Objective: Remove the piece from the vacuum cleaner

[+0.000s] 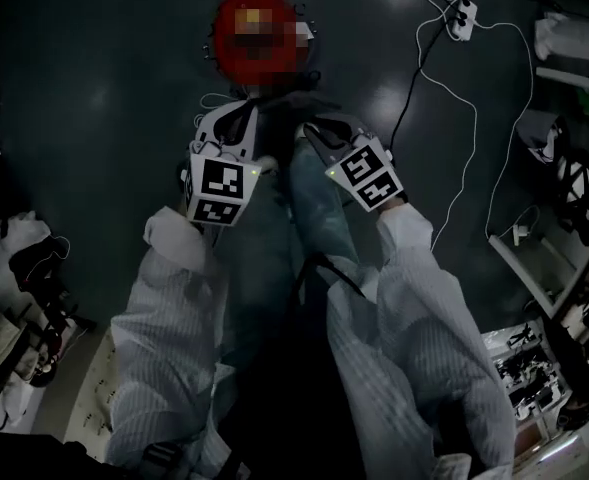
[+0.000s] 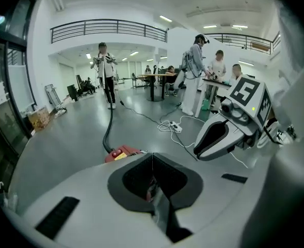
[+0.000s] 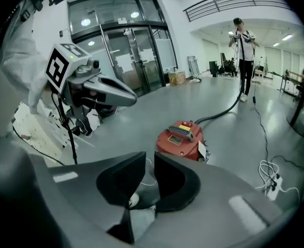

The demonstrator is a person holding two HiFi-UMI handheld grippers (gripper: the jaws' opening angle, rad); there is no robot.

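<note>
red canister vacuum cleaner [image 3: 181, 138], upper centre of head view, on floor [image 1: 94, 98]; yellow label [image 3: 185, 128] unreadable. left hand-held gripper [image 2: 153, 163] jaws together, empty; right hand-held gripper [image 3: 150, 164] jaws slightly parted, empty.

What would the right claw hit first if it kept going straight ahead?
Most likely the red vacuum cleaner, which sits just beyond the right claw, though the depth is unclear.

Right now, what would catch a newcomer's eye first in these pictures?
The round red canister vacuum cleaner sits on the glossy grey floor, its black hose running off to a person standing far across the hall. The left gripper, shut, and the right gripper, slightly open, point towards it, both empty.
</note>
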